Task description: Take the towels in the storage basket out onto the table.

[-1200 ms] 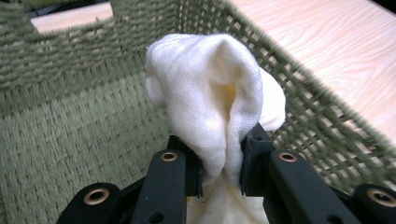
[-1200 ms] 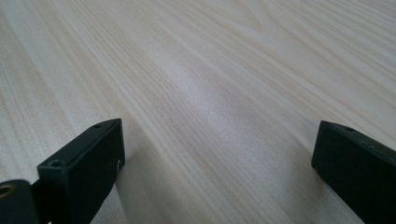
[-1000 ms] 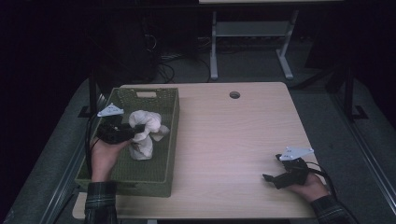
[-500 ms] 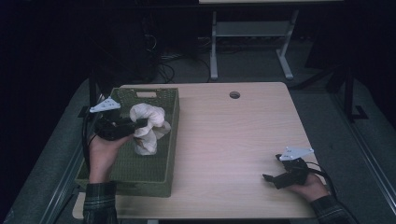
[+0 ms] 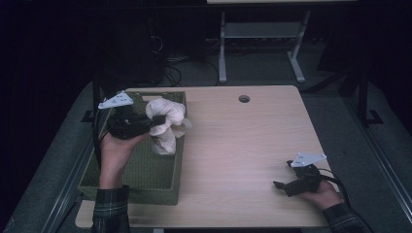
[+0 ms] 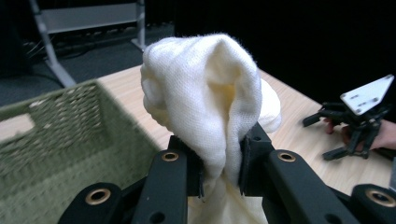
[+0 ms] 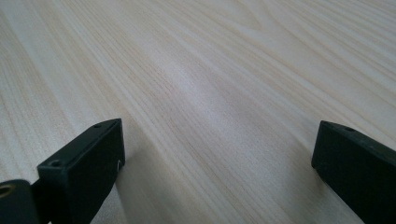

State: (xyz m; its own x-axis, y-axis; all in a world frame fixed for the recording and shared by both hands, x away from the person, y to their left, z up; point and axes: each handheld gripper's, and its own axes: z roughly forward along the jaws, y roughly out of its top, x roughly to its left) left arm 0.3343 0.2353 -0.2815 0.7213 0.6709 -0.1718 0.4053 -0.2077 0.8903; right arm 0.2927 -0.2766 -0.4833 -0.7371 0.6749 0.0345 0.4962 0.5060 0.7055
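A cream knitted cloth hangs bunched above the green woven basket at the table's left. My left gripper is shut on it, lifted over the basket's right side. In the left gripper view the cloth is pinched between the two black jaws and rises above them, with its tail hanging below. My right gripper rests low on the wooden table near the front right corner. Its jaws stand wide apart with bare wood between them.
The basket's inside looks bare below the cloth. A round cable hole sits at the table's far edge. White desk legs and cables stand on the dark floor behind. The right hand's gripper shows far off in the left gripper view.
My left gripper has risen with the cloth, lifting it up out of the basket. The right gripper has stayed where it was.
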